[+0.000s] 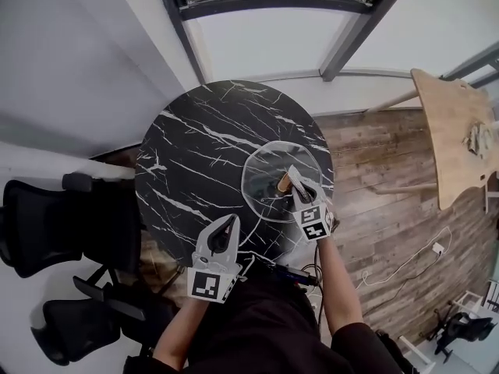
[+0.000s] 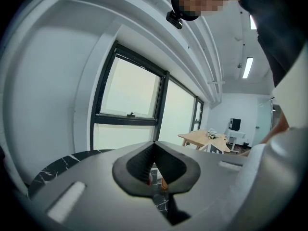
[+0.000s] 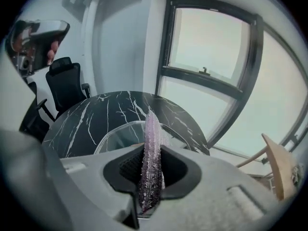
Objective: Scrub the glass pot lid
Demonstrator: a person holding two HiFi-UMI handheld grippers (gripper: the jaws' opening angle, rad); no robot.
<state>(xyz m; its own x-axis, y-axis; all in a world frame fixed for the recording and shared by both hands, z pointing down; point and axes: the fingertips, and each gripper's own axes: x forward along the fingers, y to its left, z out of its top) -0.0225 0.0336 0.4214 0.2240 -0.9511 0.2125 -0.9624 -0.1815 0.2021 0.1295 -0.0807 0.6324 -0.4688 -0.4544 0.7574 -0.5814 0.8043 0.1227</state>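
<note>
The glass pot lid (image 1: 265, 170) lies flat on the right half of the round black marble table (image 1: 195, 154), its wooden knob (image 1: 284, 184) pointing up. My right gripper (image 1: 296, 176) hovers over the lid beside the knob, shut on a purple glittery scrub cloth (image 3: 150, 162) that stands upright between its jaws. In the right gripper view (image 3: 150, 150) the lid (image 3: 118, 134) shows just beyond the jaws. My left gripper (image 1: 229, 223) sits at the table's near edge, left of the lid and clear of it. Its jaws are shut with nothing between them (image 2: 154, 150).
Two black office chairs (image 1: 47, 224) stand left of the table. A light wooden table (image 1: 456, 131) is at the right across the plank floor, with a white cable (image 1: 405, 263) lying on the boards. A large window (image 1: 273, 22) runs behind the marble table.
</note>
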